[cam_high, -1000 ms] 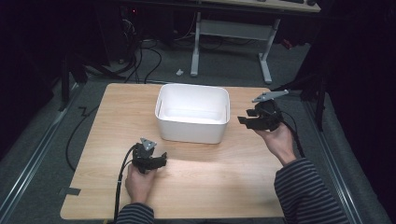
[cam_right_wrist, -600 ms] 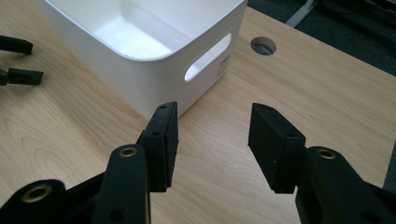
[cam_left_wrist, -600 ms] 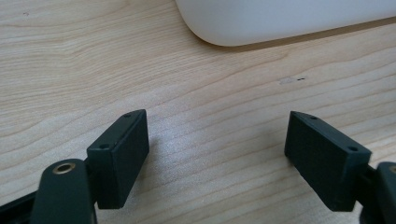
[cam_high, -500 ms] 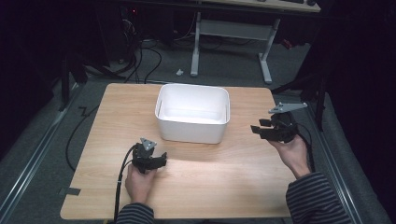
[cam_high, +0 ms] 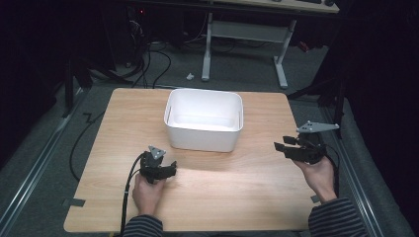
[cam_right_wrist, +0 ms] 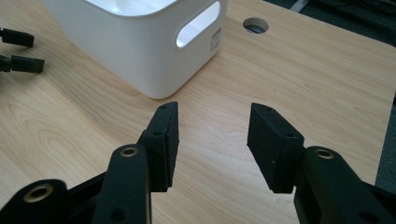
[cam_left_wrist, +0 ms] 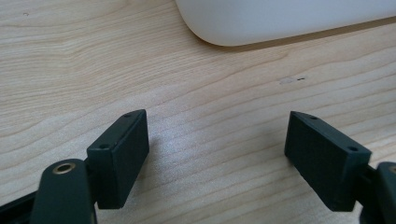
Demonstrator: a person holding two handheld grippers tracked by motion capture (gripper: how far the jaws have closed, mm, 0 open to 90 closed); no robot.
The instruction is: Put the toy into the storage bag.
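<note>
A white plastic bin [cam_high: 205,118] stands at the middle back of the wooden table [cam_high: 123,113]; nothing shows inside it. My left gripper [cam_high: 165,171] rests low on the table in front of the bin's left corner, jaws wide open and bare wood between them [cam_left_wrist: 217,154]. The bin's rounded bottom edge [cam_left_wrist: 280,21] lies just ahead of it. My right gripper [cam_high: 284,147] is held at the table's right edge, open and empty, pointing toward the bin [cam_right_wrist: 140,42] with its handle slot [cam_right_wrist: 198,23].
A round cable hole [cam_right_wrist: 256,24] is cut in the table beyond the bin. The left gripper's cable [cam_high: 129,190] trails off the front edge. Desk legs [cam_high: 281,59] and cables [cam_high: 143,59] lie on the floor behind the table.
My right gripper has moved away from the bin, back and out to the table's right edge. The left gripper has stayed put.
</note>
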